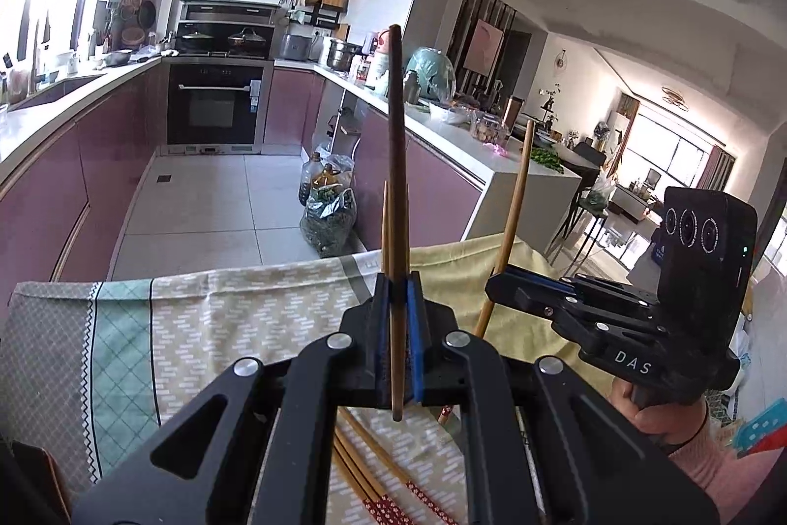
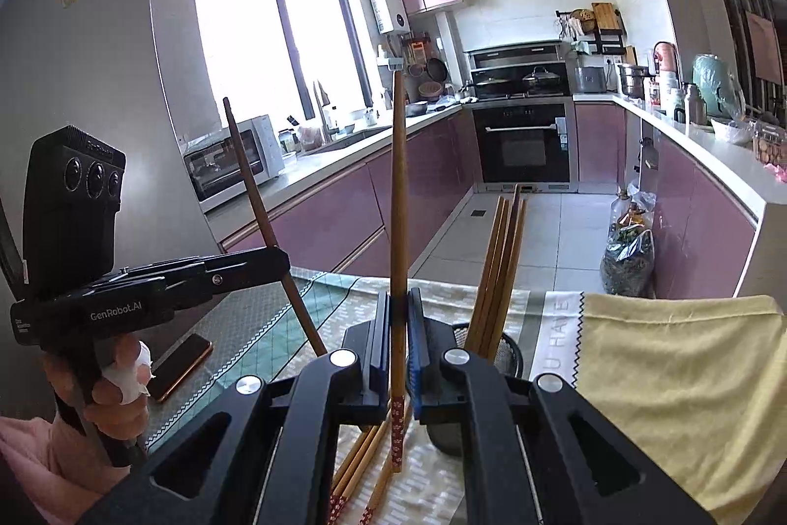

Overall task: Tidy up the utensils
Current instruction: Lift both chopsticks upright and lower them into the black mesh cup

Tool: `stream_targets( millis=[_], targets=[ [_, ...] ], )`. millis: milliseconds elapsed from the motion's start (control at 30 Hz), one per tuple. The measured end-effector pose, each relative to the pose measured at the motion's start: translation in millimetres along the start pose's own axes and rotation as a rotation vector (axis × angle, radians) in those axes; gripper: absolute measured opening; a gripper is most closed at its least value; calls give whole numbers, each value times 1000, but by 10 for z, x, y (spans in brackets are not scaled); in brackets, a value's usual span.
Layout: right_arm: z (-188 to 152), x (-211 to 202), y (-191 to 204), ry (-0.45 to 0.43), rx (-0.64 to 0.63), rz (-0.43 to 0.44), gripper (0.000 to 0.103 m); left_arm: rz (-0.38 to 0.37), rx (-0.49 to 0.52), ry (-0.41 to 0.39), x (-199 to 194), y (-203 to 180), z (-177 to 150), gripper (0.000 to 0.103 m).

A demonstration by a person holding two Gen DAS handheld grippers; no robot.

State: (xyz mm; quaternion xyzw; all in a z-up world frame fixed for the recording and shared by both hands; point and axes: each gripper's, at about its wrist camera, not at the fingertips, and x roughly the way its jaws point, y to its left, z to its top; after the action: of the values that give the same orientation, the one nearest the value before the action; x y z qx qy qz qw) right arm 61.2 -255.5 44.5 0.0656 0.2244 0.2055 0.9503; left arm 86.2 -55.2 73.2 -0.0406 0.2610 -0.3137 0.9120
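Wooden chopsticks number one in each of two grippers: the left gripper (image 1: pixel 397 308) clamps a dark chopstick (image 1: pixel 397 180) upright, the right gripper (image 2: pixel 398 318) a red-patterned chopstick (image 2: pixel 399 230). Loose chopsticks (image 2: pixel 366 456) lie below on the patterned cloth (image 1: pixel 221 318). Beyond, a dark mesh holder (image 2: pixel 506 353) contains about four chopsticks (image 2: pixel 499 274).

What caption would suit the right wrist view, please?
Right gripper shut on one upright chopstick, beside a holder of chopsticks.
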Motion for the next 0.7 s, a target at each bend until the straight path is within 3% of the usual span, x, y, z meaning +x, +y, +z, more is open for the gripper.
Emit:
stream_targets(
  millis=[367, 700],
  targets=[
    [281, 86, -182, -69, 5, -58, 6, 23, 63, -62, 153, -244, 351, 8],
    [143, 442, -287, 22, 25, -87, 6, 84, 100, 100, 730, -198, 155, 8]
  ],
)
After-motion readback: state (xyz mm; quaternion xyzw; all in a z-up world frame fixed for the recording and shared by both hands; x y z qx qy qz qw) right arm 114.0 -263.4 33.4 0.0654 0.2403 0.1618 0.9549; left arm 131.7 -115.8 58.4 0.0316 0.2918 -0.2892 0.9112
